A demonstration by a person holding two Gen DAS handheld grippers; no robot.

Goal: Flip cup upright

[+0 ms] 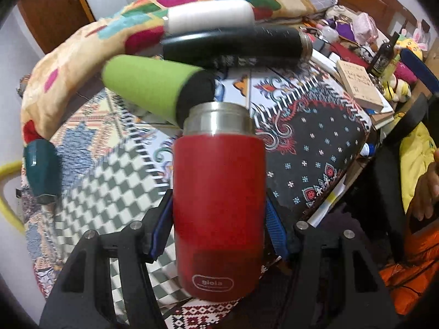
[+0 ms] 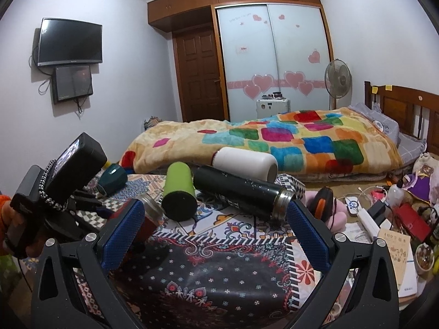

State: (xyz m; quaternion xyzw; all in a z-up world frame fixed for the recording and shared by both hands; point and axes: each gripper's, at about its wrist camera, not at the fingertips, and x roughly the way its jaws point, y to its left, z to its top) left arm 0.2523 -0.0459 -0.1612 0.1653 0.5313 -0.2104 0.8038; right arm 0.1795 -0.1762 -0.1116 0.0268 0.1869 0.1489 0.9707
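Note:
My left gripper is shut on a red cup with a steel rim, its blue pads pressing both sides. The cup points away from the camera, rim forward, over the patterned cloth. In the right wrist view the red cup shows tilted at the left behind my finger, with the left gripper unit beside it. My right gripper is open and empty above the cloth.
A green cup, a black flask and a white cup lie on their sides beyond the red cup. A dark teal cup lies at the left. A bed with a colourful blanket is behind. Books and clutter crowd the right.

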